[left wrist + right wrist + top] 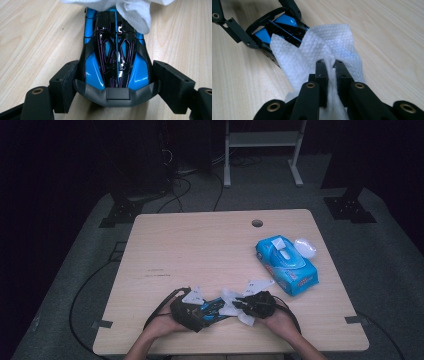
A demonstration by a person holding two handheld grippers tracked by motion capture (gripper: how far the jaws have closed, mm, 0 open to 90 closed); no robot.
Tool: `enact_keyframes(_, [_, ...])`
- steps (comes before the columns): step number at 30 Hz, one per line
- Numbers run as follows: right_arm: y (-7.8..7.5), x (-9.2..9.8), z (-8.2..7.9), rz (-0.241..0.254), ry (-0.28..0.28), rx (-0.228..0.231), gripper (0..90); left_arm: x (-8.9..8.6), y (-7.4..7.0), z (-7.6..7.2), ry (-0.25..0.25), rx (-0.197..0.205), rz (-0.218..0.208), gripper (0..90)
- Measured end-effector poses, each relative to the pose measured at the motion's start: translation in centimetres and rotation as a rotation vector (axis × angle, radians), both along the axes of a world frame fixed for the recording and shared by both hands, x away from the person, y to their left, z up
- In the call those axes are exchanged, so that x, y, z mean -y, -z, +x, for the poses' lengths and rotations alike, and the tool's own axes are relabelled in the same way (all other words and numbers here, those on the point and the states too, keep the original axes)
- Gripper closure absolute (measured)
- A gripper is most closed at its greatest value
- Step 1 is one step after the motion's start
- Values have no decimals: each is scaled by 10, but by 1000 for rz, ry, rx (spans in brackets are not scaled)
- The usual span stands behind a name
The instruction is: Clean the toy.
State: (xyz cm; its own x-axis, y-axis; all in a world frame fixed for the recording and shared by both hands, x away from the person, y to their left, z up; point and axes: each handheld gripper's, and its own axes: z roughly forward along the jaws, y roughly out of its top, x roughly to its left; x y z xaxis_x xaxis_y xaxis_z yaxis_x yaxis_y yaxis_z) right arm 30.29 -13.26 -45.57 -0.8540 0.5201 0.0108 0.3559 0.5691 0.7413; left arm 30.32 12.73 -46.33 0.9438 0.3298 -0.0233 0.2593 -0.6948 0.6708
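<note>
A blue and black toy car (pixel 116 57) lies on the wooden table (pixel 200 245) near its front edge. My left gripper (pixel 117 76) grips the car's broad end, one pad against each side. In the high view the left gripper (pixel 206 311) points right, with the car (pixel 216 305) in it. My right gripper (pixel 329 66) is shut on a white paper wipe (pixel 329 42), which is draped over the car's far end (pixel 284 22). From above, the right gripper (pixel 240 306) faces left, the wipe (pixel 231 302) bunched between the two grippers.
A blue pack of wipes (pixel 286 262) lies at the right of the table, with a white oval lid (pixel 305 247) beside it. A round cable hole (pixel 257 223) sits near the far edge. A white metal frame (pixel 262 140) and cables stand on the floor behind.
</note>
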Motion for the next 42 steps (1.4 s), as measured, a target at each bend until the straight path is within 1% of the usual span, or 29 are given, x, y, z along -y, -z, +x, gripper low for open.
enact_keyframes(2, [-1, -4, 0, 12, -10, 0, 826, 1, 0, 0, 1, 2, -2, 236])
enact_keyframes(3, [-3, -10, -1, 23, -32, 6, 826, 1, 0, 0, 0, 3, -3, 236])
enact_keyframes(5, [-5, -21, -2, 33, -49, 12, 824, 1, 1, 0, 1, 0, 0, 236])
enact_keyframes(6, [-6, -26, -3, 27, -52, 24, 824, 1, 1, 0, 1, -4, 4, 235])
enact_keyframes(7, [-7, -30, -2, 26, -53, 34, 824, 0, 1, 0, 1, -3, -1, 234])
enact_keyframes(8, [-8, -31, 0, 40, -56, 29, 825, -1, 2, -1, 0, 0, -3, 236])
enact_keyframes(9, [-9, -32, 2, 81, -65, -1, 825, -1, 2, -1, 1, 1, -2, 236])
enact_keyframes(10, [-9, -33, 3, 87, -67, -7, 825, 0, 2, -1, 5, 6, 4, 236])
enact_keyframes(13, [-9, -40, 5, 48, -79, 20, 825, 0, 2, -1, 1, 3, 0, 237])
enact_keyframes(15, [-8, -37, 8, 52, -68, 11, 825, 0, 1, 0, 4, 9, 6, 238])
enact_keyframes(17, [-6, -30, 11, 57, -46, 4, 825, 0, 2, 0, 4, 9, 6, 238])
enact_keyframes(18, [-5, -24, 14, 47, -24, 2, 825, 0, 2, 0, 4, 9, 5, 238])
enact_keyframes(19, [-2, -20, 16, 25, -7, -1, 825, 1, 2, -1, 2, 8, 3, 238])
enact_keyframes(20, [-1, -15, 18, 38, 1, -12, 826, 1, 1, 0, 4, 9, 7, 238])
enact_keyframes(21, [0, -12, 20, 47, 15, -33, 826, 1, 2, 0, 4, 9, 7, 238])
enact_keyframes(22, [0, -11, 20, 50, 18, -39, 826, 1, 2, 0, 3, 9, 5, 238])
enact_keyframes(23, [-1, -13, 20, 49, 9, -27, 826, 2, 2, 0, 3, 9, 4, 238])
enact_keyframes(25, [-3, -22, 19, 61, -14, -26, 826, 2, 2, 0, 7, 12, 8, 238])
enact_keyframes(26, [-4, -27, 18, 59, -17, -18, 826, 1, 2, 0, 5, 14, 5, 237])
enact_keyframes(27, [-4, -32, 19, 62, -37, -14, 825, 1, 2, 0, 5, 13, 5, 237])
enact_keyframes(29, [-5, -41, 22, 59, -54, -11, 825, 1, 2, 0, 7, 14, 8, 238])
enact_keyframes(30, [-5, -42, 23, 58, -55, -13, 825, 1, 2, 0, 7, 13, 7, 238])
enact_keyframes(32, [-4, -40, 26, 57, -45, -21, 825, 1, 2, 0, 7, 13, 7, 238])
enact_keyframes(36, [0, -22, 30, 67, -2, -52, 825, 1, 2, 0, 8, 13, 7, 238])
enact_keyframes(39, [2, -10, 27, 72, 13, -60, 825, 1, 2, 0, 4, 10, 2, 238])
enact_keyframes(42, [3, -2, 23, 69, 19, -65, 825, 1, 3, 0, 4, 8, 0, 238])
